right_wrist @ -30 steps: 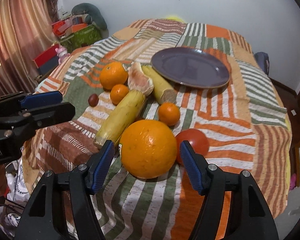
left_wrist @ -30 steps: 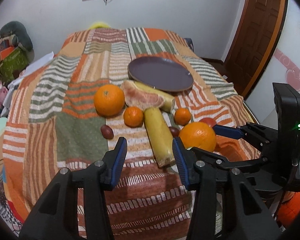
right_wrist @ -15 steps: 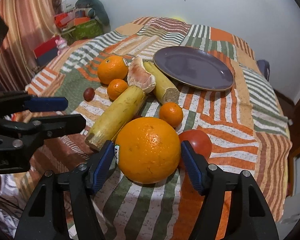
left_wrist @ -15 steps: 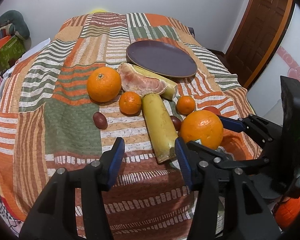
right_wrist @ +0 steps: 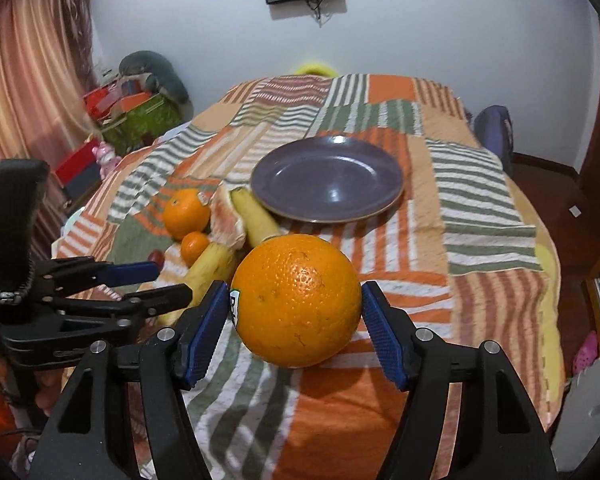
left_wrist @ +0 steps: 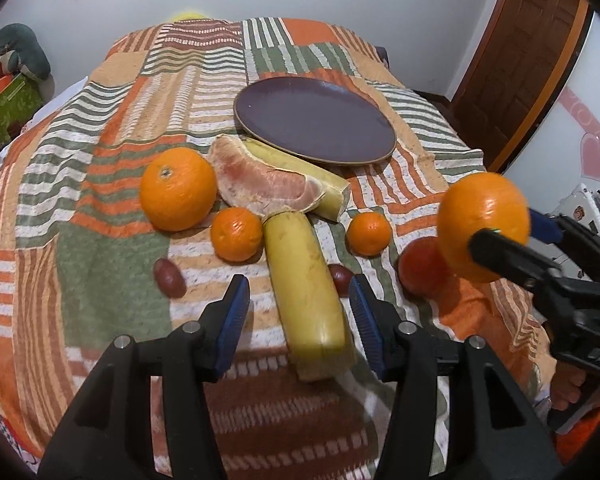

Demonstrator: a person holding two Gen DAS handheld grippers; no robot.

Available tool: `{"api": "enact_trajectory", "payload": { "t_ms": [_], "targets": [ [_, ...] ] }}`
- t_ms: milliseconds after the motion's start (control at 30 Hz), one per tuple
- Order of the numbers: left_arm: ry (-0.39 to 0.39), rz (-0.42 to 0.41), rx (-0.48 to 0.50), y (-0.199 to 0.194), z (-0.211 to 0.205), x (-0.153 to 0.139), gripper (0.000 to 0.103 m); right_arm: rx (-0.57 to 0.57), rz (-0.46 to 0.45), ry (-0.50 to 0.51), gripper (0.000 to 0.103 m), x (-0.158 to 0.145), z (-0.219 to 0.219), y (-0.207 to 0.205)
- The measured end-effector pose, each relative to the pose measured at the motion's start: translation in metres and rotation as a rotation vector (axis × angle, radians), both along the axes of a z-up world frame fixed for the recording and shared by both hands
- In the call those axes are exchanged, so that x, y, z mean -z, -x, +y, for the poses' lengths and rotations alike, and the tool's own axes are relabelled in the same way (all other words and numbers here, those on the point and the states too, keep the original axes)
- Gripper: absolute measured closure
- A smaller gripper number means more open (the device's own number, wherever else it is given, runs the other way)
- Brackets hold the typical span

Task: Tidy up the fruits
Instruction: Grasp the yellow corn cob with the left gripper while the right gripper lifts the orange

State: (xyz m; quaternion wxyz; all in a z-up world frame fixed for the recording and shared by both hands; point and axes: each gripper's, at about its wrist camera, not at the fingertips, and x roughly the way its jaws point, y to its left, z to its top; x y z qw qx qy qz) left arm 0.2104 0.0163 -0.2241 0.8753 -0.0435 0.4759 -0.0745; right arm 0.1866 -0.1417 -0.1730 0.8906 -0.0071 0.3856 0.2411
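My right gripper (right_wrist: 296, 324) is shut on a large orange (right_wrist: 296, 300) and holds it above the striped blanket; the large orange also shows at the right of the left wrist view (left_wrist: 482, 226). My left gripper (left_wrist: 300, 320) is open, its fingers on either side of the near end of a long yellow banana (left_wrist: 304, 288). An empty purple plate (left_wrist: 316, 120) lies further back. In front of it lie a second banana (left_wrist: 300, 176), a peeled pomelo piece (left_wrist: 264, 184), another large orange (left_wrist: 178, 194), two small mandarins (left_wrist: 236, 234), a tomato (left_wrist: 420, 266) and two dark plums (left_wrist: 169, 278).
The fruits lie on a bed with an orange, green and white striped blanket (left_wrist: 100, 160). A wooden door (left_wrist: 528, 52) stands at the right. Boxes and a stuffed toy (right_wrist: 140, 100) sit left of the bed beside a curtain (right_wrist: 28, 80).
My right gripper closed on the large orange and lifted it off the blanket. My left gripper moved forward and lower over the near end of the long banana.
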Motion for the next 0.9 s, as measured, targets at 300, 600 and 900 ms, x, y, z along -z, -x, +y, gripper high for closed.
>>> {"api": "enact_trajectory", "payload": {
  "t_ms": [300,600,900],
  "targets": [
    [0.044,0.077,-0.008,-0.028,-0.002,0.028,0.054,0.021,0.015,-0.011,0.039,0.007,-0.01,-0.012],
    [0.045,0.052,-0.015,-0.021,0.0,0.023,0.062,0.028,0.017,-0.007,0.039,0.008,-0.013,-0.014],
    [0.023,-0.026,-0.006,0.002,-0.002,-0.005,0.065,0.042,-0.021,0.001,0.039,-0.006,-0.015,-0.009]
  ]
}}
